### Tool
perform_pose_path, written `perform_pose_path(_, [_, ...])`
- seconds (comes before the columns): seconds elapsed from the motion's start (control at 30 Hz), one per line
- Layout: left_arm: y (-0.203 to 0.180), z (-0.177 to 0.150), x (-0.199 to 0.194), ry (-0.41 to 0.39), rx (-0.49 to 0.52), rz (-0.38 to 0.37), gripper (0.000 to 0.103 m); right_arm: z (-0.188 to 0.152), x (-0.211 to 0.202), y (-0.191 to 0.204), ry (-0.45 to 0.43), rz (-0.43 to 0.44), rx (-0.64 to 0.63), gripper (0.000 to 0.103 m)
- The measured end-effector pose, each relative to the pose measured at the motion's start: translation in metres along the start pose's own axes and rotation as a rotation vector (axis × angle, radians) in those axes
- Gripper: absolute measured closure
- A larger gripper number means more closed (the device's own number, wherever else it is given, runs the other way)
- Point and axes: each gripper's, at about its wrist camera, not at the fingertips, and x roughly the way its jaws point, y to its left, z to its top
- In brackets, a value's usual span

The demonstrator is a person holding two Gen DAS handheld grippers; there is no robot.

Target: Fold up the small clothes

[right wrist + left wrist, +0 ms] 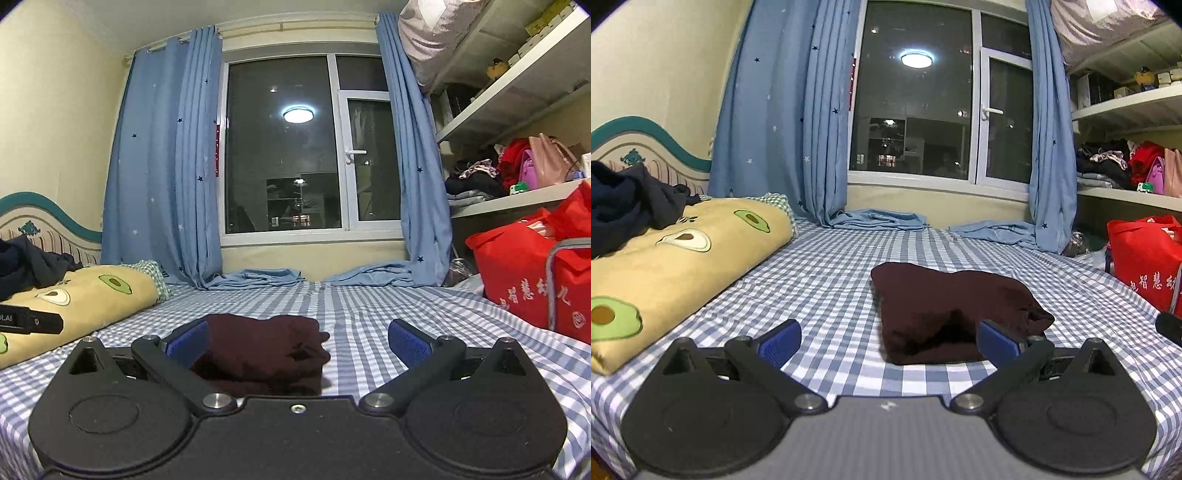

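A dark maroon garment (953, 314) lies folded into a compact bundle on the blue-and-white checked bedsheet (831, 266). My left gripper (888, 341) is open and empty, low over the sheet, with the bundle just ahead and right of centre, behind its right blue pad (997, 341). In the right wrist view the same bundle (266, 350) sits ahead and left of centre. My right gripper (297, 341) is open and empty, its left blue pad (188, 341) in front of the bundle's left edge. The left gripper's body (29, 319) shows at the far left.
A yellow avocado-print quilt (672, 258) with dark clothes (628, 199) on top lies at the left. A red bag (1145, 258) stands at the right below cluttered shelves (1126, 177). Blue curtains (783, 110) pool on the bed under the window.
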Motion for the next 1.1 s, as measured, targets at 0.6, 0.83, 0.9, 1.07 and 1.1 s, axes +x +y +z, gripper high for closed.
perform_pose_path(0.6, [0.008,-0.080,-0.105,-0.075,0.014,0.046,0.000,-0.054,-0.118,0.025,-0.034,0.024,-0.016,0.001])
perform_pose_path(0.83, [0.004,-0.100,-0.141,-0.140,0.055,0.056,0.000,-0.062,-0.161,0.035,-0.115,0.009,-0.029,0.001])
perform_pose_path(0.9, [0.004,-0.104,-0.141,-0.136,0.058,0.052,0.000,-0.065,-0.163,0.035,-0.123,-0.006,-0.022,0.000])
perform_pose_path(1.07, [0.011,-0.113,-0.136,-0.103,0.046,0.064,0.000,-0.076,-0.161,0.033,-0.110,-0.036,0.010,0.001])
perform_pose_path(1.1, [0.011,-0.114,-0.136,-0.102,0.042,0.067,0.000,-0.077,-0.159,0.032,-0.101,-0.035,0.011,0.000])
